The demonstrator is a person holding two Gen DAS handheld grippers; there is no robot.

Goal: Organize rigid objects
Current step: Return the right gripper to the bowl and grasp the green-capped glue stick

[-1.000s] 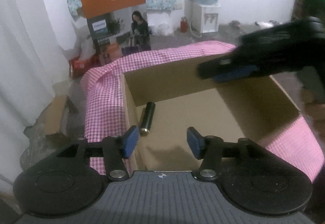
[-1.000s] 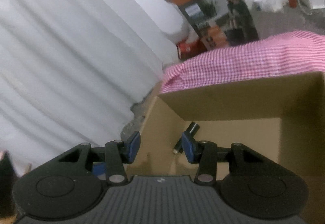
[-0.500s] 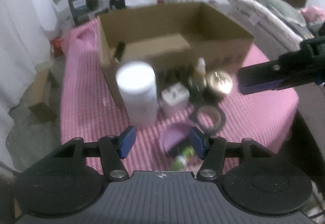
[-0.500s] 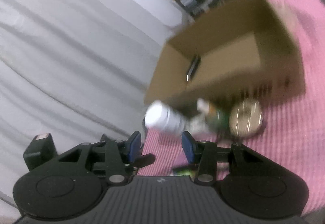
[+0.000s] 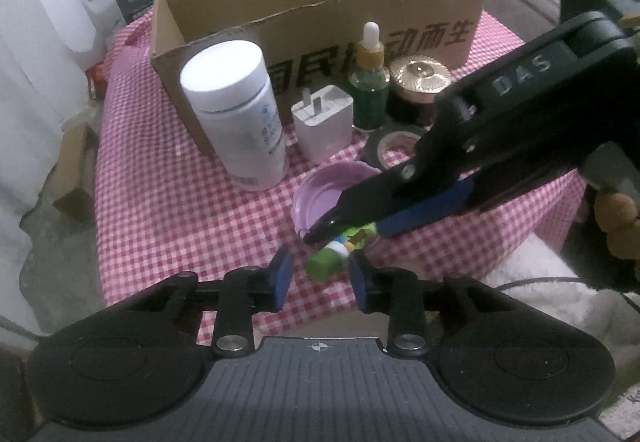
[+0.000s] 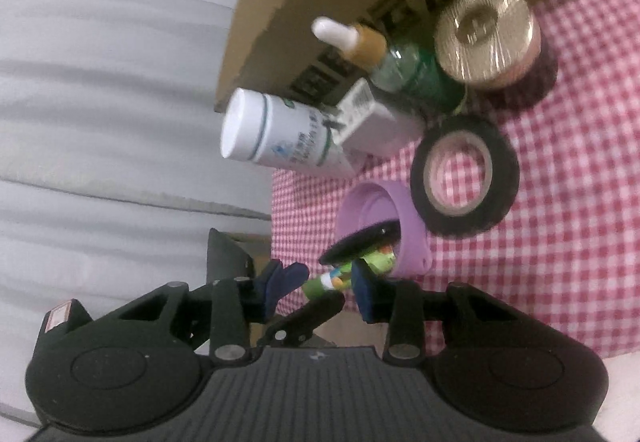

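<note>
The left gripper [image 5: 320, 274] points steeply down near the tabletop's front edge, its jaws narrowed after just closing, with a small green tube [image 5: 326, 262] between them; whether the pads press it cannot be told. The right gripper [image 5: 348, 232] reaches in from the right, rolled sideways, jaws also just closing around the same tube.

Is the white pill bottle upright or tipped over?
Upright. The white pill bottle stands on its base on the pink checked tablecloth, cap on top, in front of the cardboard box.
</note>
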